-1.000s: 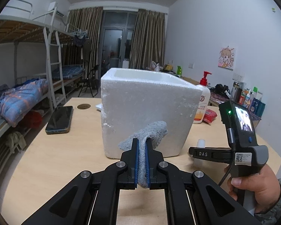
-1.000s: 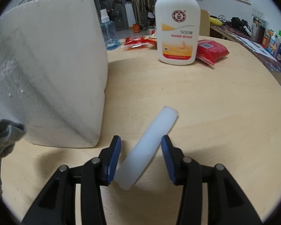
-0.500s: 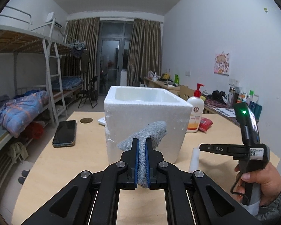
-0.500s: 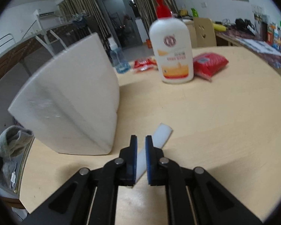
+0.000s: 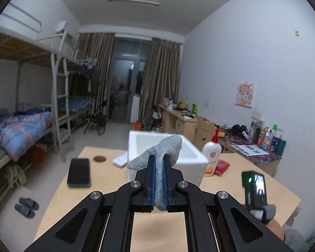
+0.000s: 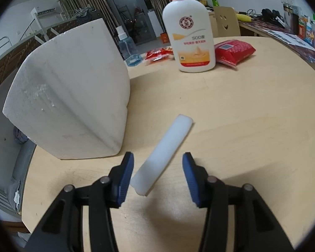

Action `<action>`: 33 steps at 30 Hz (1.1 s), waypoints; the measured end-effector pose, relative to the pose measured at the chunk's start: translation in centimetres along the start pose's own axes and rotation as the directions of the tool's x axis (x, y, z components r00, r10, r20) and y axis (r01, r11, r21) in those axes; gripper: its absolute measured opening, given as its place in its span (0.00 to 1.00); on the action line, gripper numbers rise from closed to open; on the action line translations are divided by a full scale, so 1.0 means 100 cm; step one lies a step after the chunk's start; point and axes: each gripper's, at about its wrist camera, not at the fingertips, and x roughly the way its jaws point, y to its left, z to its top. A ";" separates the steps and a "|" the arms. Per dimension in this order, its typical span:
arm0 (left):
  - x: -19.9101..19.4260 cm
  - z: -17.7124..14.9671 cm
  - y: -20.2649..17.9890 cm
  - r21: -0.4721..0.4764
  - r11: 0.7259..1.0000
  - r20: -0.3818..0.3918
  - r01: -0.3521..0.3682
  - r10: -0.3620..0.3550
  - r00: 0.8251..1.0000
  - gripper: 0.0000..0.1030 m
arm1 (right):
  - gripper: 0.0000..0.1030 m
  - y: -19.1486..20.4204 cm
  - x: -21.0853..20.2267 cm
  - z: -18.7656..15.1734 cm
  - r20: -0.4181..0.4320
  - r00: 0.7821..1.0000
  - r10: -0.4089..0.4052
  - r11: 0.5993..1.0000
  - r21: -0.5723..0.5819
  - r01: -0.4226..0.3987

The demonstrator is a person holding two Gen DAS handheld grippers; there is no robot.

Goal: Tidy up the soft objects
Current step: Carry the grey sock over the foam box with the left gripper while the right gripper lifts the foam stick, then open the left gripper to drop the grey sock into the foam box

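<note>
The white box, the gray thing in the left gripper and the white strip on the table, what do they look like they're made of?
White box: likely expanded polystyrene foam; matte, grainy, pitted walls, thick rim.
Gray cloth: seemingly knitted or terry fabric; nubbly weave, limp fold between the left gripper jaws.
White strip: probably soft foam; smooth, matte, slightly translucent, rounded end. Uncertain.

On my left gripper (image 5: 159, 180) I see blue pads on black arms, with a grey knitted cloth (image 5: 164, 153) between them. The foam box (image 5: 178, 155) behind it is plain white. The right gripper (image 6: 157, 173) has the same blue pads, and the foam strip (image 6: 163, 153) between them is white. The table (image 6: 241, 115) is pale wood. Toward its far edge stand a white lotion bottle (image 6: 190, 35) with red cap and orange label, and a red packet (image 6: 234, 51). The phone (image 5: 78, 172) is black.
</note>
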 end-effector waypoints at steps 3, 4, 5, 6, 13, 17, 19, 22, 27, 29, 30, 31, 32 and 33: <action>0.004 0.020 -0.009 0.030 0.999 0.020 0.010 -0.011 1.000 0.06 | 0.52 0.000 -0.001 -0.001 -0.006 1.000 0.012 1.000 0.008 -0.012; 0.006 0.025 -0.013 0.043 0.999 0.030 0.012 -0.014 0.999 0.06 | 0.52 0.001 0.000 -0.001 -0.006 1.000 0.015 1.000 0.006 -0.015; 0.008 0.028 -0.015 0.049 0.999 0.033 0.010 -0.011 0.999 0.06 | 0.53 0.002 -0.001 -0.001 -0.006 1.000 0.018 1.000 0.004 -0.018; 0.012 0.033 -0.017 0.050 0.999 0.031 0.009 -0.011 0.999 0.06 | 0.53 0.002 -0.001 -0.001 -0.007 1.000 0.020 1.000 0.001 -0.020; 0.050 0.055 -0.029 0.050 0.999 -0.019 0.009 -0.008 1.000 0.06 | 0.53 0.006 -0.004 0.004 -0.012 1.000 0.027 0.999 -0.021 -0.028; 0.075 0.064 -0.029 0.049 0.999 -0.061 -0.008 0.011 0.998 0.06 | 0.54 0.005 -0.003 0.009 -0.018 1.000 0.022 0.999 -0.027 -0.022; 0.089 0.068 -0.031 0.055 0.998 -0.085 -0.018 0.023 0.996 0.06 | 0.56 0.004 -0.002 0.010 -0.021 1.000 0.021 0.999 -0.026 -0.021; 0.107 0.072 -0.033 0.053 0.998 -0.114 -0.022 0.028 0.993 0.06 | 0.56 0.000 0.001 0.012 -0.031 0.999 0.023 0.999 -0.021 -0.024; 0.135 0.073 -0.037 0.059 0.998 -0.168 -0.016 0.025 0.985 0.06 | 0.56 -0.001 0.006 0.012 -0.053 0.999 0.014 1.000 -0.023 -0.015; 0.148 0.072 -0.037 0.062 0.998 -0.192 -0.020 0.032 0.981 0.08 | 0.56 -0.002 0.009 0.011 -0.066 0.998 0.002 1.000 -0.021 -0.003; 0.152 0.071 -0.036 0.062 0.998 -0.197 -0.027 0.038 0.980 0.09 | 0.56 -0.003 0.010 0.011 -0.072 0.997 0.000 1.000 -0.018 -0.001; 0.158 0.070 -0.036 0.065 0.997 -0.203 -0.037 0.050 0.978 0.12 | 0.56 -0.003 0.011 0.011 -0.078 0.997 -0.003 1.000 -0.021 0.002; 0.161 0.068 -0.034 0.070 0.997 -0.210 -0.041 0.055 0.976 0.18 | 0.56 -0.002 0.011 0.010 -0.078 0.997 -0.005 1.000 -0.025 0.003; 0.166 0.067 -0.033 0.069 0.997 -0.223 -0.046 0.060 0.973 0.23 | 0.56 -0.002 0.010 0.010 -0.078 0.997 -0.004 1.000 -0.029 0.001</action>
